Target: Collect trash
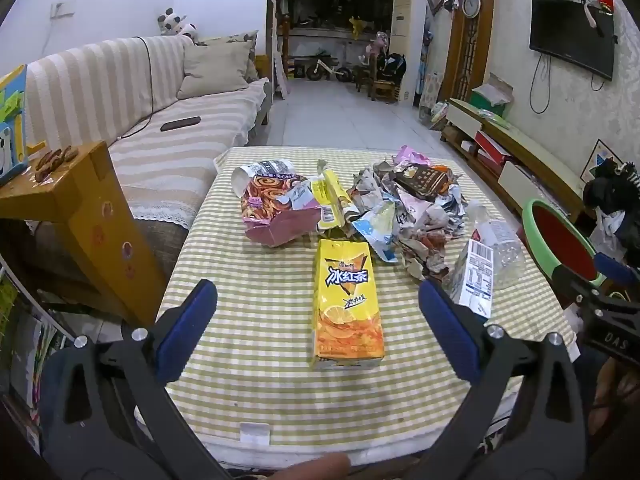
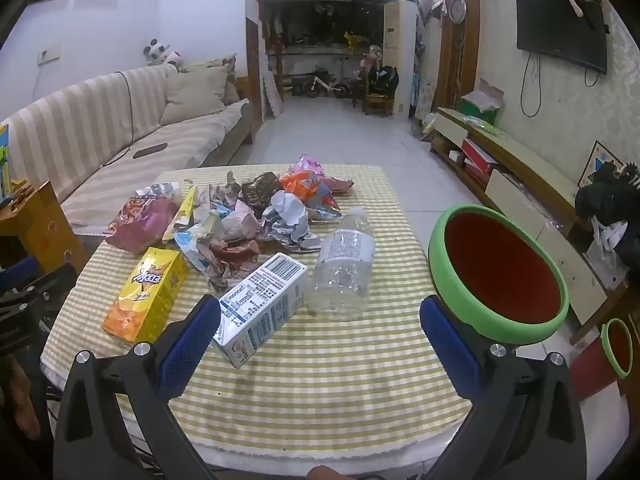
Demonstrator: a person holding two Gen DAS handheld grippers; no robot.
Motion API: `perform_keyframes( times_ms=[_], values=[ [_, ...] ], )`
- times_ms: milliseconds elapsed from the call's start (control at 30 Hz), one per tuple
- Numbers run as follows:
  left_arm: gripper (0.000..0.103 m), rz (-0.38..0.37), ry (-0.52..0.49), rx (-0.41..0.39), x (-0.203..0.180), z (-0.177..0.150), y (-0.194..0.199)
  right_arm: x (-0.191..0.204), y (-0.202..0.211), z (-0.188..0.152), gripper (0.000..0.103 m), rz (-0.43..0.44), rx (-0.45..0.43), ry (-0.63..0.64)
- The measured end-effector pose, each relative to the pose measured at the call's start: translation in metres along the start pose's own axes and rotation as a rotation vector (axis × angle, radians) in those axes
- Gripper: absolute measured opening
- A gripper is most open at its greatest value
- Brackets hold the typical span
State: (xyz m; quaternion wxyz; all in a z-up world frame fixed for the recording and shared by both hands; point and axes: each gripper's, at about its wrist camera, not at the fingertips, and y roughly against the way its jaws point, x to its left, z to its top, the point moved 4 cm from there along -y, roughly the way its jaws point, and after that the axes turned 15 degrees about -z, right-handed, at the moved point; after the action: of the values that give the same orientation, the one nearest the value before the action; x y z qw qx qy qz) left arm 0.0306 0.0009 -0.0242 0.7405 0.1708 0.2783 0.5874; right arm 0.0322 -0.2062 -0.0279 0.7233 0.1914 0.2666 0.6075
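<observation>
Trash lies on a table with a green-checked cloth (image 1: 260, 392). A yellow iced-tea carton (image 1: 346, 304) (image 2: 146, 294) lies flat, straight ahead of my open left gripper (image 1: 318, 320), which hangs above the near table edge. A white milk carton (image 2: 260, 308) (image 1: 474, 276) and a clear plastic bottle (image 2: 346, 264) (image 1: 500, 248) lie just beyond my open right gripper (image 2: 320, 330). Behind them sits a heap of crumpled wrappers (image 1: 408, 208) (image 2: 256, 216) and a pink snack bag (image 1: 280, 208) (image 2: 140, 224). Neither gripper touches anything.
A green-rimmed red bin (image 2: 500, 276) (image 1: 560, 236) stands off the table's right edge, with a smaller one (image 2: 618, 348) lower down. A striped sofa (image 1: 152, 92) and a wooden side table (image 1: 68, 200) are on the left. A TV cabinet (image 2: 512, 160) lines the right wall.
</observation>
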Motion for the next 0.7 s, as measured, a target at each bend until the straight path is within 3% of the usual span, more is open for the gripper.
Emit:
perform_keyframes(
  times_ms=[700],
  values=[
    [0.099,-0.006,0.000,0.012,0.002,-0.002,-0.002,0.002,-0.001,0.001,0.096,0.014,0.000,-0.003]
  ],
)
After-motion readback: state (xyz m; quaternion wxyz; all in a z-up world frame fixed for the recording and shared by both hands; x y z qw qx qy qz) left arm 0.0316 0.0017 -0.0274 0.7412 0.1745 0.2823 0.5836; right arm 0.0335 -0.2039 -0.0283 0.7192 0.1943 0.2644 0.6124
